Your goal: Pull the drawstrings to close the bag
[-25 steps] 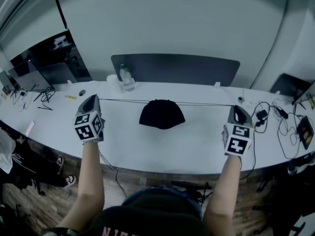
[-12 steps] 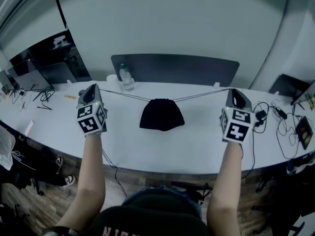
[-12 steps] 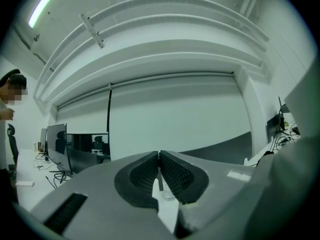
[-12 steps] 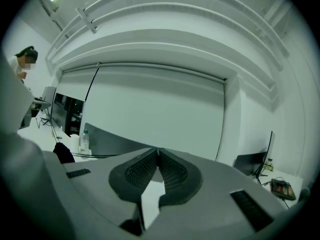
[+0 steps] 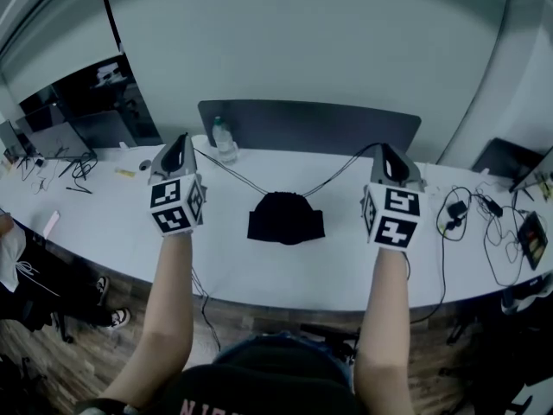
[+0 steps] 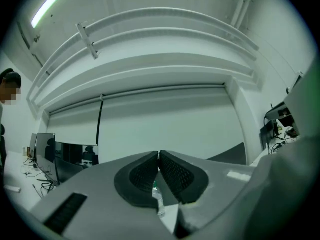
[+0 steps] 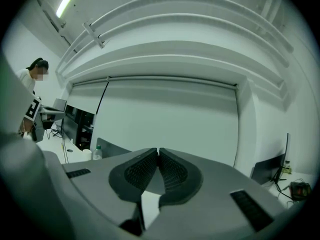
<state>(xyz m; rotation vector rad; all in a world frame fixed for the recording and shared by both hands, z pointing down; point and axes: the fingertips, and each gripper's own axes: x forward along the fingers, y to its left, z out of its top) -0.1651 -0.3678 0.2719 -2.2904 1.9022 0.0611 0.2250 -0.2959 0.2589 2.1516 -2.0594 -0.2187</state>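
Note:
A black drawstring bag (image 5: 286,218) sits on the white table (image 5: 104,223), its top gathered. Two thin dark strings rise from its mouth in a V. The left drawstring (image 5: 232,173) runs up to my left gripper (image 5: 182,137), which is held above the table left of the bag. The right drawstring (image 5: 341,169) climbs to my right gripper (image 5: 386,147), held up on the bag's right. Both gripper views point at the wall and ceiling. The left gripper (image 6: 158,154) and the right gripper (image 7: 158,150) both show their pads pressed together; the string between them is too thin to make out there.
A water bottle (image 5: 223,137) stands behind the bag in front of a dark panel (image 5: 311,126). Cables and chargers (image 5: 471,206) litter the table's right end. Monitors (image 5: 52,137) stand at the far left, where a person appears at the frame's edge.
Both grippers have moved inward and upward. The strings went from one flat line across the table to a steep V, and the bag's mouth has bunched tighter.

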